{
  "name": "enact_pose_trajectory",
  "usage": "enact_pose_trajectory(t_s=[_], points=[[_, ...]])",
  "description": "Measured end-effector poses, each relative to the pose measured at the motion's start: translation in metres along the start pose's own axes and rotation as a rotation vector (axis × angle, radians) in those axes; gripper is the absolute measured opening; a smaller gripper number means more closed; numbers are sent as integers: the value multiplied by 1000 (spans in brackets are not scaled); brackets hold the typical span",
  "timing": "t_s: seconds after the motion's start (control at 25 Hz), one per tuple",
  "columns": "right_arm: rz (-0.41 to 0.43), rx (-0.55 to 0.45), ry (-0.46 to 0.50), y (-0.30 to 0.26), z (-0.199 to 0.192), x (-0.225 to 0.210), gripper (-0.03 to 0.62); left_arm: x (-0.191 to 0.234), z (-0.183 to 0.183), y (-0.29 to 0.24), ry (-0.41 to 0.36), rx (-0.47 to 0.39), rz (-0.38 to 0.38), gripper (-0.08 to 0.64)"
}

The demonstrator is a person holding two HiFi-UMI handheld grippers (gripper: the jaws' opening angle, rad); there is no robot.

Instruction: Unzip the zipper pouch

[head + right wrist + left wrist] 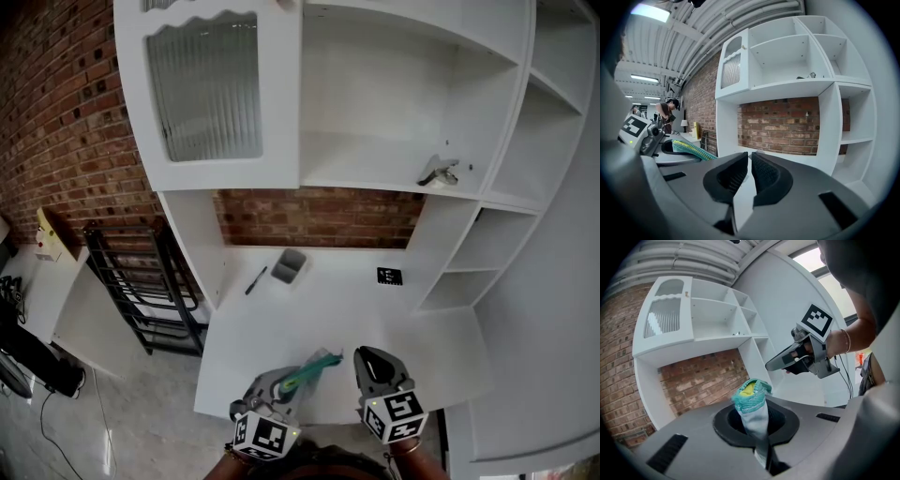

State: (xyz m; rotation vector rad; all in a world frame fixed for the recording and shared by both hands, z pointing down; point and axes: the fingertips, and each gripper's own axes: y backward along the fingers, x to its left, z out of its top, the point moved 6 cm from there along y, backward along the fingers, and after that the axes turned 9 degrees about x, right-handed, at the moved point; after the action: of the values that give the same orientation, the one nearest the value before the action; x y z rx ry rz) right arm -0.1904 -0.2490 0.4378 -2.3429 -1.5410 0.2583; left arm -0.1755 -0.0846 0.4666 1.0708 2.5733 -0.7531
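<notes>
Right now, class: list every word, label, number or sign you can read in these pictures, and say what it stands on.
No readable words or numbers anywhere.
Left marker cube: black-and-white square pattern, no letters.
Right marker cube: same kind of pattern.
Black tag on the desk: white marks too small to read.

No readable text or number is showing — only coded squares are appearing on the left cube [265, 435], right cube [400, 410] and desk tag [389, 276].
</notes>
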Motion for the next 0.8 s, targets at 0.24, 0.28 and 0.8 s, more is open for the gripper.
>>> enact_pose_trajectory(t_s=[0.24,0.28,0.8], points=[[-23,2,-23,2,-3,-10,15,6,1,-10,20,-3,-2,2],[-28,2,-27,3,-3,-12,15,8,1,-12,26,-5,-2,2],[-89,35,-84,14,-15,-33,9,36,7,-50,95,-25,-9,2]])
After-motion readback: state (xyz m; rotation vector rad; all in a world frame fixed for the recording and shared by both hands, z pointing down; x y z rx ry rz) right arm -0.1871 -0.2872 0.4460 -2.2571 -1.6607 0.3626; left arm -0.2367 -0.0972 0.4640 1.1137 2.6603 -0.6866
